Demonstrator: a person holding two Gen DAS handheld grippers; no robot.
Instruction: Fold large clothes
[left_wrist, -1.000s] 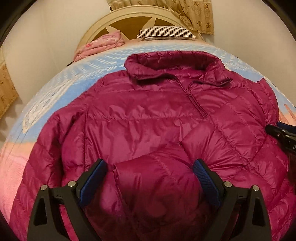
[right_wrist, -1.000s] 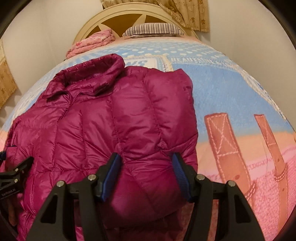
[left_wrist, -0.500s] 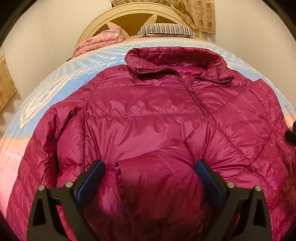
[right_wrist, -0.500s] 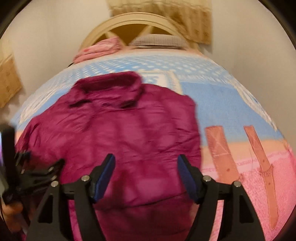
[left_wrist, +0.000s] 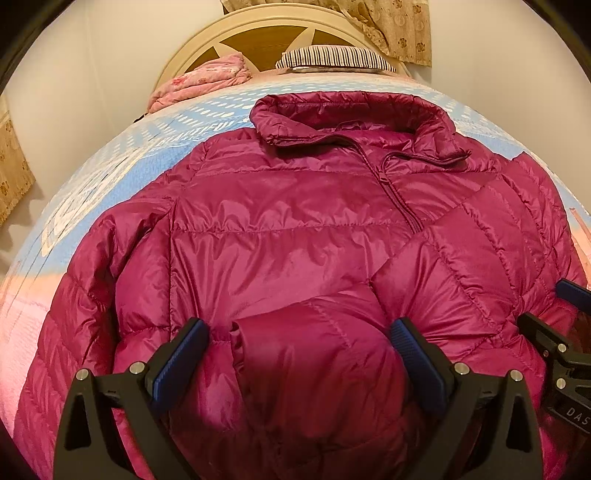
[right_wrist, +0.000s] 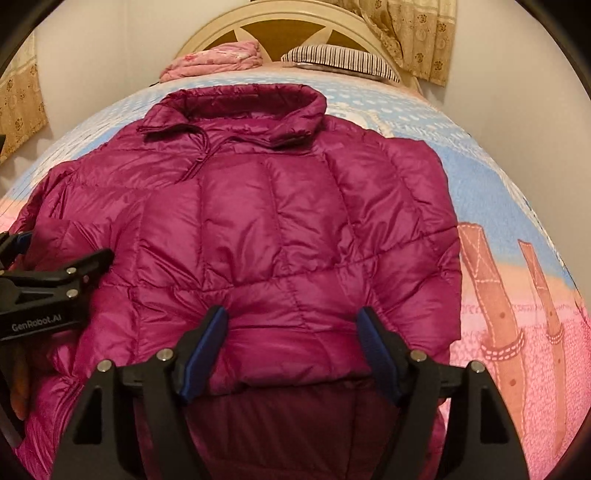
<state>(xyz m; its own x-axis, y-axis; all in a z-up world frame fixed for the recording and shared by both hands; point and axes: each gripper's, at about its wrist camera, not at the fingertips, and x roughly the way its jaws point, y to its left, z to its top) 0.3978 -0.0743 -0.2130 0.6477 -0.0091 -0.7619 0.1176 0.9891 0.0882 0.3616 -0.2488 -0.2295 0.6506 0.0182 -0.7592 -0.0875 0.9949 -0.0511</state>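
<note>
A magenta quilted puffer jacket (left_wrist: 288, 221) lies front up on the bed, collar toward the headboard, zip partly open. It also fills the right wrist view (right_wrist: 258, 229). One sleeve is folded across the front toward the hem. My left gripper (left_wrist: 299, 347) is open, jaws wide, hovering over the cuff end of that folded sleeve. My right gripper (right_wrist: 291, 339) is open over the jacket's lower edge. The right gripper shows at the right edge of the left wrist view (left_wrist: 561, 332). The left gripper shows at the left of the right wrist view (right_wrist: 55, 280).
The bed cover (right_wrist: 498, 206) is blue, peach and pink with brown strap prints. A folded pink blanket (left_wrist: 199, 81) and a striped pillow (left_wrist: 332, 59) lie by the cream headboard (left_wrist: 266, 29). Curtains (left_wrist: 399, 26) hang behind. A wall stands to the left.
Both grippers drew back and up from the jacket, so more of it shows. The right view swung left and steadied. The jacket lies as before.
</note>
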